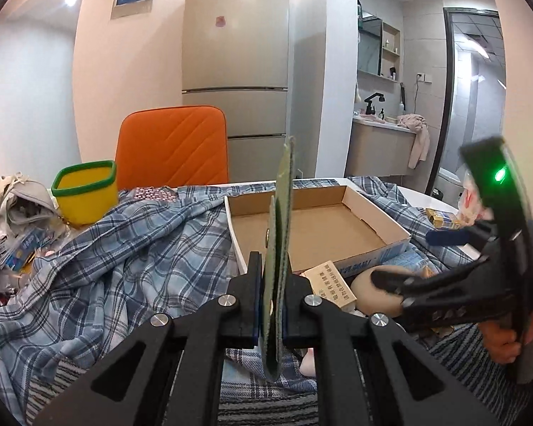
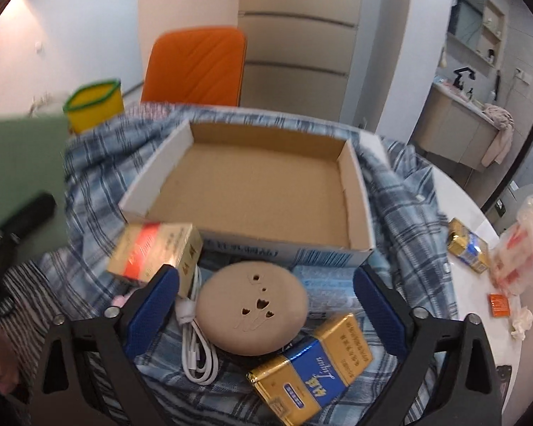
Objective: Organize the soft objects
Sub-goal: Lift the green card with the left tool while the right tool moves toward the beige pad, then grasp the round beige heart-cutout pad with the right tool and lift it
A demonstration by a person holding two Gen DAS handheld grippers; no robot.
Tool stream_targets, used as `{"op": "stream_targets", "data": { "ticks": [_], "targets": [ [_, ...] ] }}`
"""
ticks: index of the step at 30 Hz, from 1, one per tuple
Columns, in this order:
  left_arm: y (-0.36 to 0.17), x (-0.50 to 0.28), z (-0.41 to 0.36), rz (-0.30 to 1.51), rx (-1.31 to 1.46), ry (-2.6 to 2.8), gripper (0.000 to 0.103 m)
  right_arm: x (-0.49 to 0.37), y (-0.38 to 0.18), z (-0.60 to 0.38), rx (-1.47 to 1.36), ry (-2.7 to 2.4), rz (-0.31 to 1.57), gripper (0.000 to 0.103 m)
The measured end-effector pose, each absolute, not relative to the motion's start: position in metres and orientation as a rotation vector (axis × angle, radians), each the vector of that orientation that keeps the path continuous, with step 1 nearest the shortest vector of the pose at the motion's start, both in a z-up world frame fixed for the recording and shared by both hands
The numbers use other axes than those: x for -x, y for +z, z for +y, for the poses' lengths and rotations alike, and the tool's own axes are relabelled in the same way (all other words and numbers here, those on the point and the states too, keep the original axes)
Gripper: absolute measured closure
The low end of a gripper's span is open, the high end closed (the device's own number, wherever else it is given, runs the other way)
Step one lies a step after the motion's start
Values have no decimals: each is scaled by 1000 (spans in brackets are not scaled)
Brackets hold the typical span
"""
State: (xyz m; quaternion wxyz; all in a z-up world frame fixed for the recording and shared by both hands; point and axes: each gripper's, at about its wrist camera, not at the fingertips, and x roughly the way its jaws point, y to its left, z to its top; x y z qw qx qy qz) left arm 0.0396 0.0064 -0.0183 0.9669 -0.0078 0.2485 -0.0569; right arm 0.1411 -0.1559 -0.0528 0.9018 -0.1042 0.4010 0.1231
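The left tongs [image 1: 273, 305] are clenched on a green pad [image 1: 279, 248], a thin scouring-type sheet held edge-on and upright at lower centre of the left view. The pad stands without drooping, so it is judged light, slightly stiff and compressible; a grip near its lower edge, as now, should hold it.

The right tongs [image 2: 266, 305] are spread wide and grasp nothing. Between their blue fingers [image 2: 156, 305], at lower centre of the right view, lies a tan cushion [image 2: 253, 316], round and domed with small cut-outs. It looks soft and light; the tongs would best take it across its middle. A white cable [image 2: 195, 351] touches its left side, and a gold-and-blue pack [image 2: 312, 365] lies just below right, so either may be caught in the closing.

Beyond the cushion, mid-frame, an open box [image 2: 266, 191] rests on plaid cloth [image 2: 96, 163] covering the tabletop [image 2: 458, 294]. The box is the likely destination.
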Motion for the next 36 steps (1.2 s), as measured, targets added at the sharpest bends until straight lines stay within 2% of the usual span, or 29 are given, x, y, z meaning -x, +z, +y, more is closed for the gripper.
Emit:
{"op": "stream_targets", "data": {
  "ticks": [4, 12, 22, 25, 30, 36],
  "targets": [
    [-22, -41, 4, 520, 11, -111, 96, -143, -71, -149, 263, 271, 851, 6],
    [-25, -44, 5, 541, 12, -122, 96, -149, -89, -148, 266, 285, 903, 16],
    [-26, -45, 3, 551, 5, -126, 96, -146, -90, -145, 290, 289, 902, 17],
    [-26, -45, 3, 550, 6, -126, 96, -145, -89, -145, 287, 291, 894, 21],
    [-25, -43, 3, 534, 5, -129, 96, -137, -80, -150, 264, 282, 831, 22],
    [-23, -40, 6, 516, 5, -131, 96, -115, -54, -168, 166, 298, 656, 22]
  ]
}}
